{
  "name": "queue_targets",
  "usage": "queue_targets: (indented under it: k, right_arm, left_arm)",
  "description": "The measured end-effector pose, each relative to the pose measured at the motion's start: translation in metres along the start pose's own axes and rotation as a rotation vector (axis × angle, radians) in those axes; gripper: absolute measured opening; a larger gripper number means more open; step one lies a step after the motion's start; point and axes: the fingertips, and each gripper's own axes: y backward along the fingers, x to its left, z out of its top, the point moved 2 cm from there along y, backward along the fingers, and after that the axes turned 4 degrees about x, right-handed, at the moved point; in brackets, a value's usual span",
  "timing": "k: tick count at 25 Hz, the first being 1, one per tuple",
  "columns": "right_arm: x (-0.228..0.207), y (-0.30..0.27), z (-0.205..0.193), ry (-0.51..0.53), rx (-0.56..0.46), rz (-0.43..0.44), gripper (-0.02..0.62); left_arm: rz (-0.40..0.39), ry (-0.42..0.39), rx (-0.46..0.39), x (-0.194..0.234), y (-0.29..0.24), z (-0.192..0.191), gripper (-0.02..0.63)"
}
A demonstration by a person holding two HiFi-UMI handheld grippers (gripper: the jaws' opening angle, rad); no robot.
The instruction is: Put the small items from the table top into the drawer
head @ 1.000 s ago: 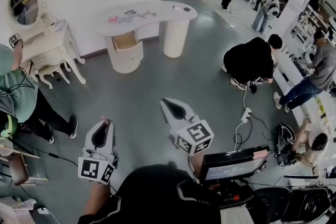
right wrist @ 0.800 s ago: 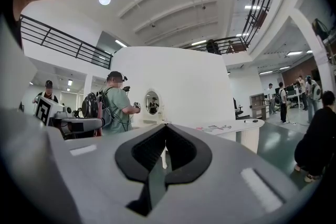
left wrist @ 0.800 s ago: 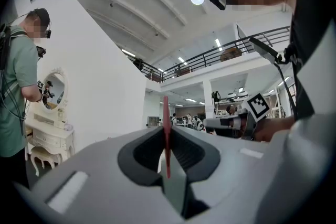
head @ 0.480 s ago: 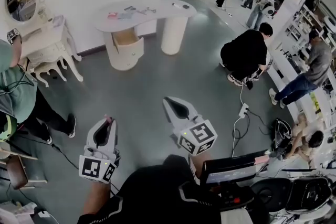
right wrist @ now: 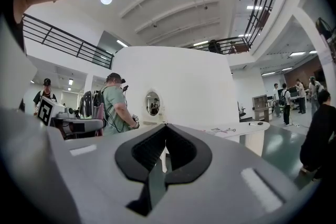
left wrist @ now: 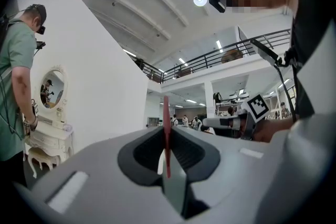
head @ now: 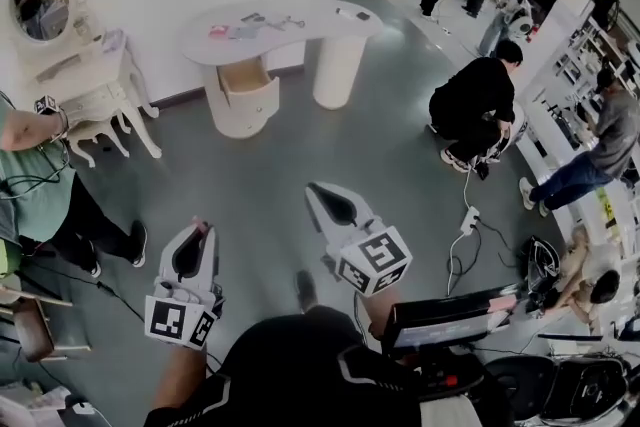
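Note:
The white curved table (head: 300,20) stands far ahead by the wall, with several small items (head: 250,23) scattered on its top. Its pedestal drawer (head: 245,78) is pulled out. My left gripper (head: 200,229) hovers level over the grey floor, well short of the table; its jaws meet along a red strip (left wrist: 166,107) with nothing seen between them. My right gripper (head: 312,189) is held level beside it, also shut and empty, tips together (right wrist: 167,126). The table (right wrist: 239,128) shows past the right gripper's jaws, a good way off.
A white vanity with an oval mirror (head: 90,85) stands left of the table. A person in green (head: 30,185) is at the left, another crouches in black (head: 478,105) at the right. A power strip and cable (head: 467,220) lie on the floor; a monitor (head: 450,315) is near right.
The table and vanity have drawn slightly nearer as I walk; a foot now shows below the grippers. The person in green has lowered an arm. Both grippers stay shut.

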Motion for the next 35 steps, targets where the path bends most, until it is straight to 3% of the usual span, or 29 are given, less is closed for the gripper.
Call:
queue_targets:
  k: [8,22,27,35]
  right_arm:
    - [-0.062,-0.043,0.018,-0.001,-0.026,0.036,0.002]
    - [-0.178,-0.085,0.037,0.001,-0.051,0.069,0.003]
    - [-0.205,-0.099,0.036,-0.009,-0.05,0.088,0.002]
    - [-0.23,-0.13,0.033,-0.037,-0.023,0.108,0.003]
  left_arm:
    - [0.045,-0.015,0.004,0.02,-0.069,0.012,0.04]
    - [0.085,-0.025,0.006,0.02,-0.183,0.021,0.04]
    - [0.119,-0.025,0.024,0.024,-0.203,0.02,0.04]
    - [0.108,-0.028,0.073,0.037,-0.239,0.017,0.04]
